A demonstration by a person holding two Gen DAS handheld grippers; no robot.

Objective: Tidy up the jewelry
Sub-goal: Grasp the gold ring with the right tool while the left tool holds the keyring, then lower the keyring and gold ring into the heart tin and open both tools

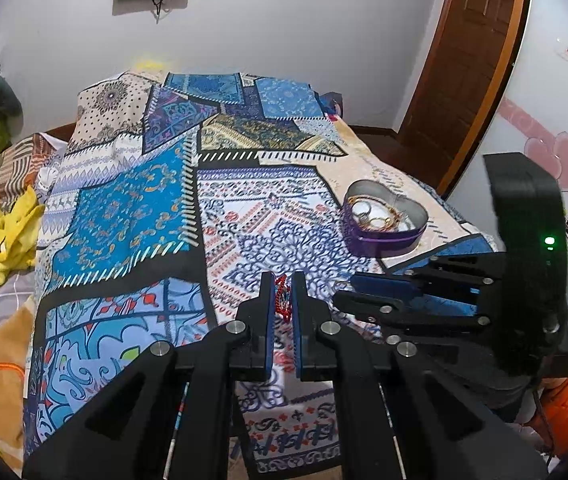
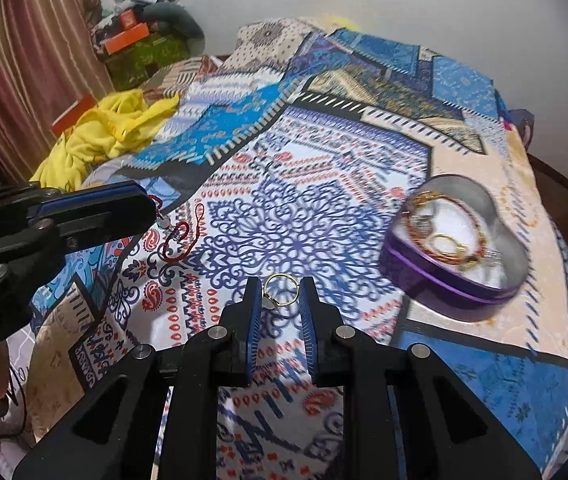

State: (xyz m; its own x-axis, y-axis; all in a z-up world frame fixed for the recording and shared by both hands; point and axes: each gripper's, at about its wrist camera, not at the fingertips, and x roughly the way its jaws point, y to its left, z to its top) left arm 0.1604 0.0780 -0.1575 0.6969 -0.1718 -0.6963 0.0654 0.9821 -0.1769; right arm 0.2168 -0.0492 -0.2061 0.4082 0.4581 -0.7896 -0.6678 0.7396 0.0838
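Observation:
A purple heart-shaped tin point(image 1: 384, 216) holding several gold and red pieces stands on the patterned bedspread; it also shows at the right of the right wrist view point(image 2: 456, 248). My left gripper point(image 1: 283, 296) is shut on a red beaded bracelet point(image 1: 282, 298), which dangles from its tips in the right wrist view point(image 2: 176, 236). My right gripper point(image 2: 281, 296) has its jaws around a gold ring point(image 2: 280, 290) held between the pads, just above the bedspread. The right gripper also shows in the left wrist view point(image 1: 348, 290), right of the left one.
The patterned bedspread point(image 1: 132, 216) covers the bed. A yellow garment point(image 2: 104, 132) lies bunched at the bed's far left. Boxes and clothes point(image 2: 140, 32) pile in the back corner. A wooden door point(image 1: 468, 60) stands beyond the bed's right side.

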